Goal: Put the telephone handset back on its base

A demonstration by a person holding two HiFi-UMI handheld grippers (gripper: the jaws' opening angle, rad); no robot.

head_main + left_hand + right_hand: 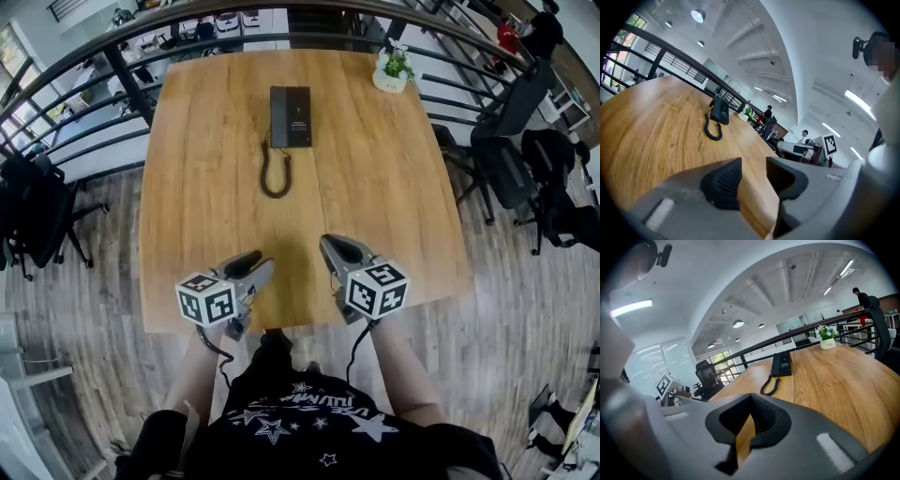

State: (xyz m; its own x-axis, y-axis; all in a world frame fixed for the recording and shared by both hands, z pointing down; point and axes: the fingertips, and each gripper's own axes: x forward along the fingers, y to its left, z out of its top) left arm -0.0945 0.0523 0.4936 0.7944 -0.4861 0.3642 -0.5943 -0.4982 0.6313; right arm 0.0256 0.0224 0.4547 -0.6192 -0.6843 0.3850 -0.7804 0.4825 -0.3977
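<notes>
Left gripper (pixel 261 262): hovers over the near edge of the table (pixel 394 206), level with the right gripper and just to its left. Stands open, jaws apart with a clear gap; shows only bare wood in that gap and grips nothing. Rides on a bare forearm that comes up from below.

Right gripper (pixel 328 242): hovers over the same near edge, beside the left one and apart from it. Sits closed, tips meeting (pixel 750 395), with only a thin slit of wood showing behind them. Holds nothing.

Telephone (pixel 291 116): lies well ahead of both grippers, far up the table, roughly on a line that runs between the two. Touches neither gripper. Reads as one dark block from here; seems to carry the handset along the base's left side, though hard to tell at this range. Appears ahead of the left jaws in the left gripper view (pixel 720 110), and ahead of the closed tips in the right gripper view (pixel 782 363).

Cord (pixel 275 176): trails from the telephone back toward the grippers and curls into a loop on the wood, on the near side of the telephone, well short of both sets of jaws.

Plant pot (pixel 392 73): stands beyond the telephone, far ahead and to the right of the right gripper, near the table's far right corner.

Railing (pixel 122 66): curves round behind the far end of the table, past everything ahead of the grippers.
</notes>
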